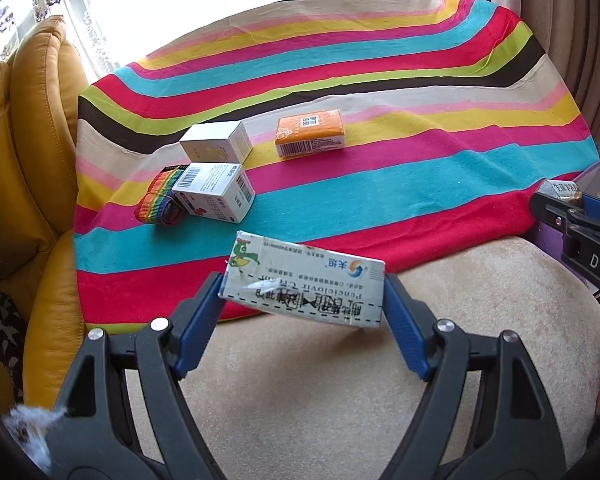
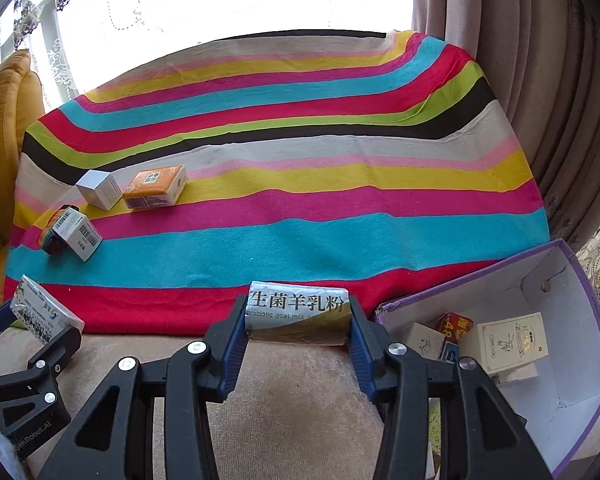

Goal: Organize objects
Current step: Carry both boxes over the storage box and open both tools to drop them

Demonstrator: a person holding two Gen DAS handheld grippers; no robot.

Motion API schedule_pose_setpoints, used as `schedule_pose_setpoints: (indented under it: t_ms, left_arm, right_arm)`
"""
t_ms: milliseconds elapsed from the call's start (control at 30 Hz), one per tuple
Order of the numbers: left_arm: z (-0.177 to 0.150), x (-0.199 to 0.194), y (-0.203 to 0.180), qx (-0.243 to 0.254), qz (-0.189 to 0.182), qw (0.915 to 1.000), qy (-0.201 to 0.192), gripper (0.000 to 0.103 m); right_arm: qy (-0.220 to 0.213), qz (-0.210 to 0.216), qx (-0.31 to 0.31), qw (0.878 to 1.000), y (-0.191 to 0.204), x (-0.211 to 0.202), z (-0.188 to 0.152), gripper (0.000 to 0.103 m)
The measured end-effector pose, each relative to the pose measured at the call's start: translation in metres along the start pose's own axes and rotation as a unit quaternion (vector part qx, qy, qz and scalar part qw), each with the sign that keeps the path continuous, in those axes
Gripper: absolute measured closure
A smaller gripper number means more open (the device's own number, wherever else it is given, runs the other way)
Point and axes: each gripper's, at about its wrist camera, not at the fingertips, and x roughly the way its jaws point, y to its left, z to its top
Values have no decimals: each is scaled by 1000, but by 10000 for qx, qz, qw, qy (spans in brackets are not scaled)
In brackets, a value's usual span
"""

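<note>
Blue pads of the left gripper [image 1: 302, 300] are pressed against the short ends of a white cream carton [image 1: 302, 280], which is held lifted over the beige cushion [image 1: 340, 380], presumably so that it can be carried clear of the cloth. In the right wrist view, the right gripper [image 2: 298, 316] is pinched on a silver goat-milk-powder sachet [image 2: 298, 312], gripped across its width so that the printed face is kept upward.

At about four o'clock from that sachet, a purple-edged box [image 2: 580, 360] lies open, with several small cartons already gathered inside; it is judged to be the collecting place, which would explain why both items are held toward the near edge.

On the striped cloth [image 1: 380, 168], four things are left at about eleven o'clock from the held carton: an orange box [image 1: 310, 132], a plain white box [image 1: 216, 142], a barcoded white box [image 1: 214, 192], and a rainbow strap [image 1: 160, 200] lying against the barcoded one.

The task is judged partly done. The sachet is nearest the box, so its release there seems the likely next step.
</note>
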Motion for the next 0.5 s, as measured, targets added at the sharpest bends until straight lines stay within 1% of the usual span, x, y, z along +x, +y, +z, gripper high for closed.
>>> schedule_pose_setpoints:
  t_ms: [167,267,367,500]
  left_arm:
    - [6,-7,-26,209,-165,9996,-137,22]
    - [11,-13,-43,304,-442,9981,-295,22]
    - [15,-18,-61,383,-832,9951,-362,22]
    - [21,-25,-87,564,-1310,9886,-492,22]
  right_arm:
    - [-5,-93,237,9997,-26,-9,-10,56]
    - [16,-200,417,9989,-44,-13,-15,56]
    - [16,-392,563,9976,-64,-18,-22,56]
    - [55,-618,765,9951,-89,-26,-30,56]
